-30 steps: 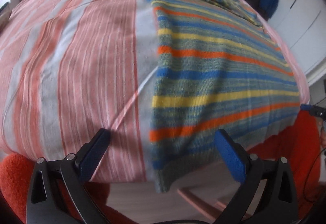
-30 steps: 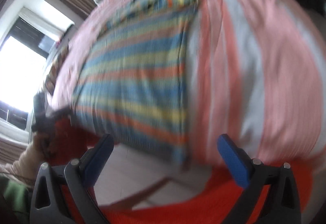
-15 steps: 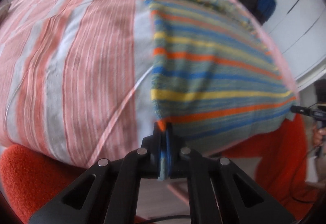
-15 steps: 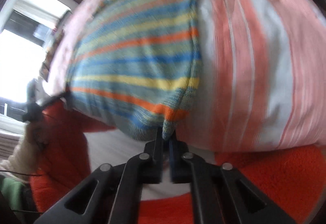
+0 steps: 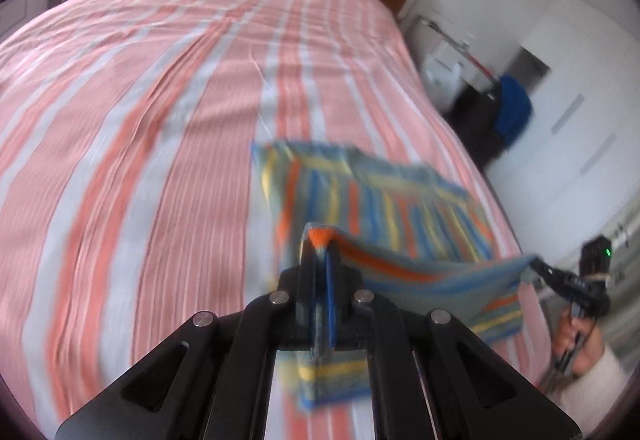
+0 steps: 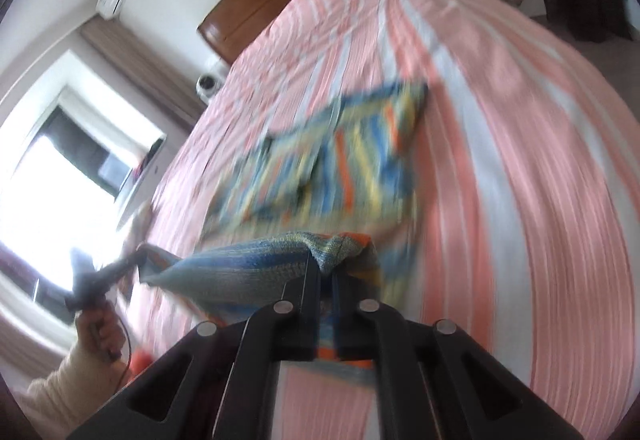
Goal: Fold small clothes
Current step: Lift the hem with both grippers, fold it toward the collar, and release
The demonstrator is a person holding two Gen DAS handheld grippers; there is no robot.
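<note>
Pink-striped bed (image 5: 160, 119); both claws, left claw (image 5: 318, 240) and right claw (image 6: 326, 260), pinch soft, light striped knit's (image 5: 400, 207) near corners; hem sags.

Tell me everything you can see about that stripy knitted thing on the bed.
The striped knit garment looks like soft wool, banded in blue, orange, yellow and grey-green. Its far part lies flat on the pink-striped bedspread. Its near edge is lifted off the bed and stretched between two clamps: the left gripper pinches one corner, the right gripper the other, both shut on the fabric. The picture is blurred, so finer detail is unclear.
</note>
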